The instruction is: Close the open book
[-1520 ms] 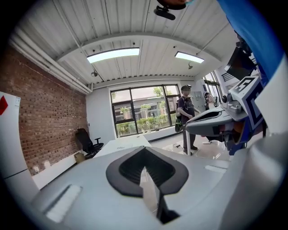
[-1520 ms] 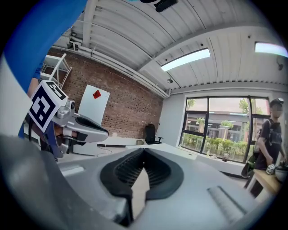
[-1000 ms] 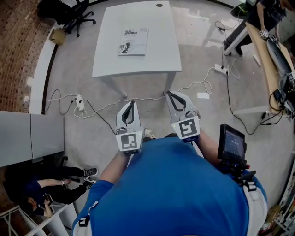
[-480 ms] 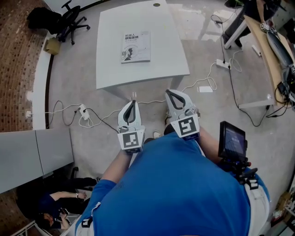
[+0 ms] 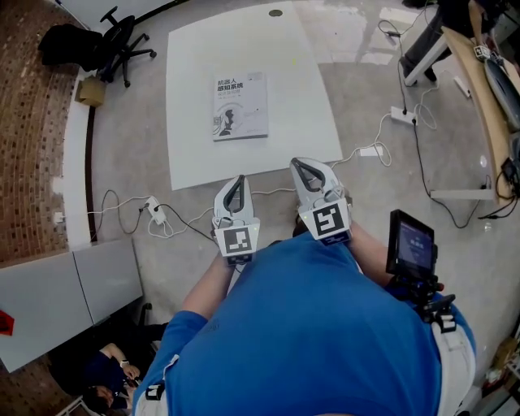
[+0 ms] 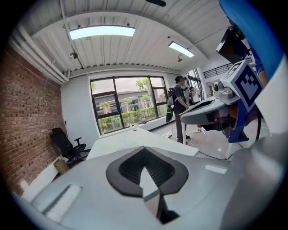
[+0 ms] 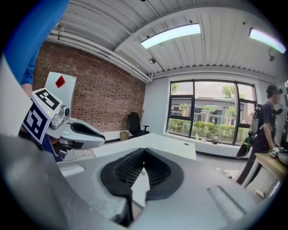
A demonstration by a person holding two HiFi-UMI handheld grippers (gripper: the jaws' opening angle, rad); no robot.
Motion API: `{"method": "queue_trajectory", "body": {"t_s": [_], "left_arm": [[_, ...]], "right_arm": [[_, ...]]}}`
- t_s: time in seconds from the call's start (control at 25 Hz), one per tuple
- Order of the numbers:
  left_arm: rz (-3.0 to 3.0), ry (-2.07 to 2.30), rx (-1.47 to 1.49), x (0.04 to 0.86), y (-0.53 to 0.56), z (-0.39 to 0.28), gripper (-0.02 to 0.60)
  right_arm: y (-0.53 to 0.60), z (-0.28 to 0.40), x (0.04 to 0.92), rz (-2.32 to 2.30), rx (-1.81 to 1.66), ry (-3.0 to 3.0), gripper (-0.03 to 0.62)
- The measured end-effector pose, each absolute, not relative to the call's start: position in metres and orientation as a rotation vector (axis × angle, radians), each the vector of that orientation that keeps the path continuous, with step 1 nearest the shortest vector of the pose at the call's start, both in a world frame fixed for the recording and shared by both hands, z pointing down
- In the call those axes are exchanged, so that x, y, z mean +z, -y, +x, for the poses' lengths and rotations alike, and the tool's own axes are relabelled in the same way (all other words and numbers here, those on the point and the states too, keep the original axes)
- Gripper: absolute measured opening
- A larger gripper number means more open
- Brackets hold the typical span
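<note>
Left hand-held gripper (image 5: 236, 184) is clenched tight with nothing in it, and its own view shows the two pads meeting at the tip. Right hand-held gripper (image 5: 311, 168) matches it, jaws pressed together and empty. Both hang side by side just short of the near edge of the desk (image 5: 195, 122), noses aimed toward 12 o'clock. That looks like a carrying pose on the way in rather than a working one, since neither touches anything.

The book (image 5: 240, 106) lies flat near the middle of the desk, at about 12 o'clock from the left gripper and 11 o'clock from the right, well apart from both. From above it shows a single printed face with a title block, square to the desk edges. No spread of pages can be made out, so it may be lying shut. Nothing else sits on the white top except a small dark round fitting (image 5: 276, 13) at the far end.

Further out, an office chair (image 5: 122, 41) stands at 10 o'clock of the desk against the brick wall (image 5: 32, 122). Cables and a power strip (image 5: 154, 213) trail across the floor at 9 o'clock of the grippers. A small screen (image 5: 409, 242) rides at the wearer's right side.
</note>
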State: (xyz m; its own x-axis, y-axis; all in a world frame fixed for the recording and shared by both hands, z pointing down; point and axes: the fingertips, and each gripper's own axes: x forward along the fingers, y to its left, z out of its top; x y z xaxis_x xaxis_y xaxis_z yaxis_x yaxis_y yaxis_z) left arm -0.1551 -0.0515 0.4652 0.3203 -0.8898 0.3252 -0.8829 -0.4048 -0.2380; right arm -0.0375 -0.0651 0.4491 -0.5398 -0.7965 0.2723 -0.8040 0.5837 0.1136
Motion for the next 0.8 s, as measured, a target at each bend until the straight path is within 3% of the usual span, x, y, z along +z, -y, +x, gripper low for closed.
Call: {"method": "queue_trajectory", "body": {"t_s": [0.44, 0.48, 0.52, 0.8], "left_arm": [[-2.545, -1.513, -1.028, 0.547, 0.151, -0.106, 0.012], [-2.552, -1.489, -1.060, 0.554, 0.152, -0.104, 0.080], [-2.556, -1.467, -1.088, 0.560, 0.154, -0.102, 0.099], [-2.477, -1.324, -1.271, 0.609, 0.194, -0.087, 0.122]], "right_arm": [[0.146, -0.021, 0.495, 1.185, 0.169, 2.536, 0.003], [0.146, -0.021, 0.497, 1.180, 0.174, 2.534, 0.003], [0.147, -0.021, 0.498, 1.177, 0.180, 2.530, 0.003], [0.175, -0.004, 0.522, 1.189, 0.261, 2.483, 0.003]]}}
